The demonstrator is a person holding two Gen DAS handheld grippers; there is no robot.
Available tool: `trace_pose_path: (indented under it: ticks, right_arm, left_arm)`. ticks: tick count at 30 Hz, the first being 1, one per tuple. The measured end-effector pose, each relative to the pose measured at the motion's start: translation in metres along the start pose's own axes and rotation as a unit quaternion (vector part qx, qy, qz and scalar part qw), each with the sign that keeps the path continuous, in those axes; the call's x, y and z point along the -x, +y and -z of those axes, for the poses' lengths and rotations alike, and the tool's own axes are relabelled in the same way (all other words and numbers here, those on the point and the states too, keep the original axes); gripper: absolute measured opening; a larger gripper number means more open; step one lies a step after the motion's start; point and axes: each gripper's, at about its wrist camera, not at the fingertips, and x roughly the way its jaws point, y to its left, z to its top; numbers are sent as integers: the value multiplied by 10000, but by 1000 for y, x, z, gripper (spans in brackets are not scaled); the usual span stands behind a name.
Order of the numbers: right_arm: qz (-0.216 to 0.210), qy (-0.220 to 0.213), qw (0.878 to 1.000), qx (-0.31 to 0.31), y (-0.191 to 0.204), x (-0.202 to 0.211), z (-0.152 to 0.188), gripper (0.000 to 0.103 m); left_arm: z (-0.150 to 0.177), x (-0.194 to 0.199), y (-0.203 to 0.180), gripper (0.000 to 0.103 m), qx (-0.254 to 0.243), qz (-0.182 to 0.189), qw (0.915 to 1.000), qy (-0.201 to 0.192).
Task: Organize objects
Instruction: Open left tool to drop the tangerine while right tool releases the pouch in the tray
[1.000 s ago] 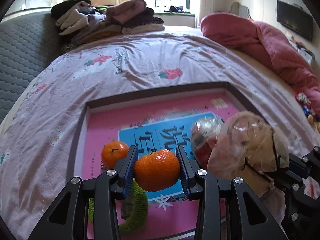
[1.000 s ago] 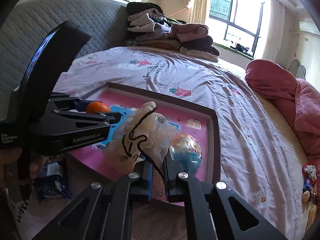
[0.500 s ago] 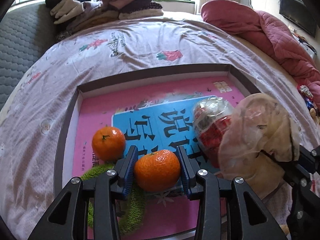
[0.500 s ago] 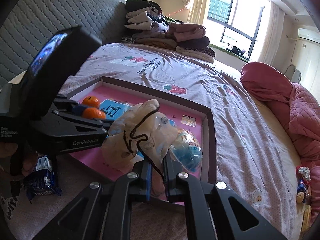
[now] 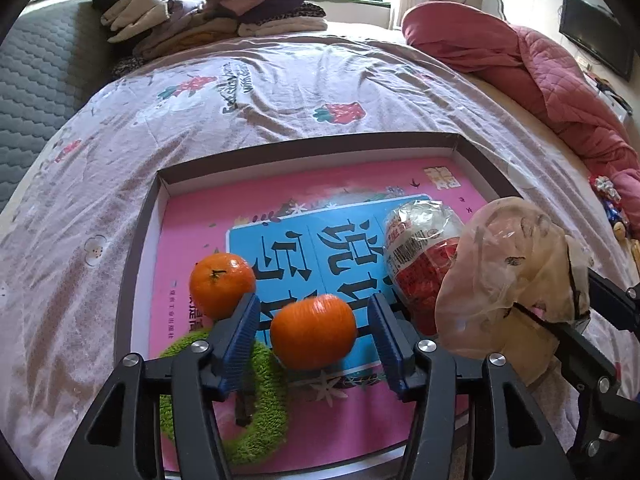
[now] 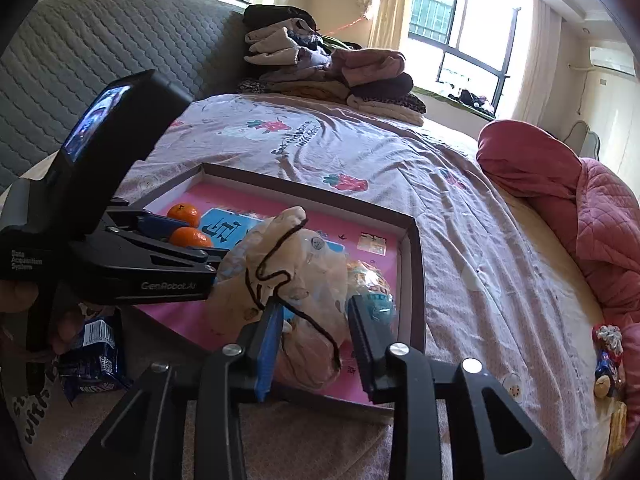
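Note:
A shallow pink box lid (image 5: pixel 472 160) lies on the bed. My left gripper (image 5: pixel 313 334) is open, its jaws apart on either side of an orange (image 5: pixel 313 332) that rests in the lid. A second orange (image 5: pixel 221 282) sits to its left, next to a green fuzzy ring (image 5: pixel 256 432). A wrapped snack ball (image 5: pixel 420 256) lies at the right. My right gripper (image 6: pixel 314 338) is open around a crumpled beige bag (image 6: pixel 292 280) with a dark cord, which also shows in the left wrist view (image 5: pixel 508 280).
Folded clothes (image 5: pixel 208 12) are piled at the head of the bed by a grey quilted headboard (image 6: pixel 104 68). A red quilt (image 5: pixel 532 76) lies at the right. A blue snack packet (image 6: pixel 94 356) lies near the lid's front edge. Small items (image 6: pixel 608 356) sit at the bed's right edge.
Both grippers have opened. The left one lowered and let go of the orange, which now rests in the lid. The right jaws spread apart around the beige bag.

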Motion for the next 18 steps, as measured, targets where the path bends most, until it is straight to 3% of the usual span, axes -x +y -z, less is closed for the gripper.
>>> trace_pose_path:
  ticks: [7, 18]
  right_arm:
    - [25, -137, 9996, -237, -11, 9, 1, 42]
    - [-273, -226, 9972, -665, -21, 28, 1, 43]
  left_arm:
    - [0, 9, 7, 61, 179, 78, 9998, -49]
    - [1, 27, 4, 62, 210, 285, 9992, -184]
